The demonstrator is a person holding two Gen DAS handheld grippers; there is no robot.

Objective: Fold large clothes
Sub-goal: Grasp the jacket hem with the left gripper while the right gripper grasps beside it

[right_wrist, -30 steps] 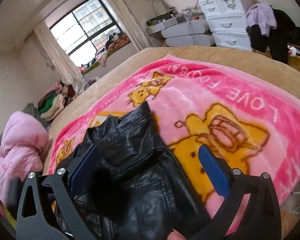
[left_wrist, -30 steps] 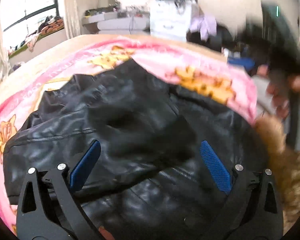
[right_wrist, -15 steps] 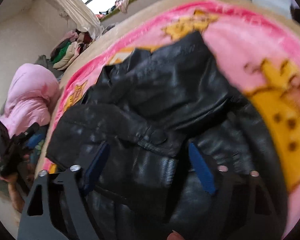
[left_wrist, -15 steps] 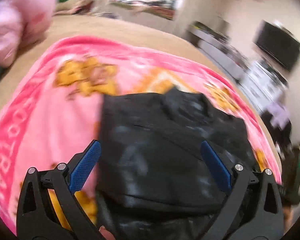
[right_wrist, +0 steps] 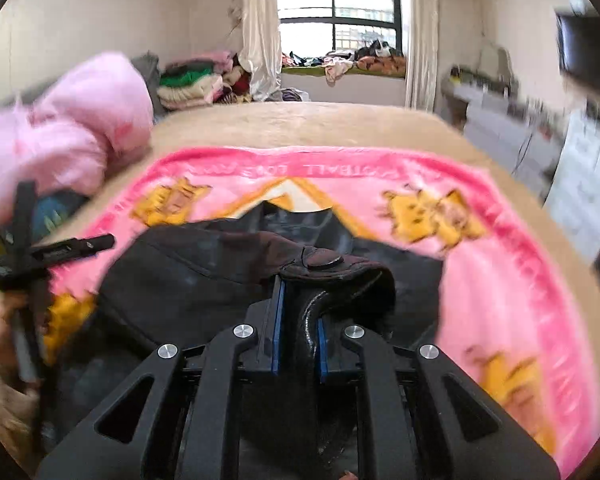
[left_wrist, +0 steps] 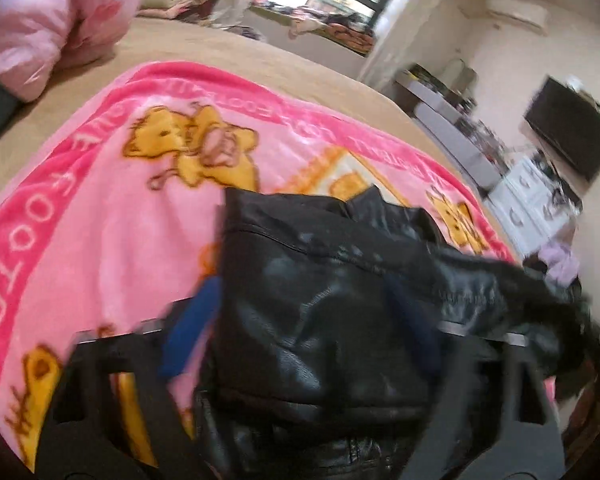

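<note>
The right gripper is clamping a thick fold of the black leather jacket lying on the pink blanket, which is risking slipping free, while the left gripper is gaping wide.

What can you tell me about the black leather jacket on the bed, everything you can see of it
The black jacket looks like shiny leather or faux leather, creased, with stitched seams and a snap button on a tab. It lies bunched and partly folded on the pink cartoon blanket that covers the bed. The right claw is shut on a fold of it near the snap tab. The left claw is open, with the jacket between its blue pads, blurred.
</note>
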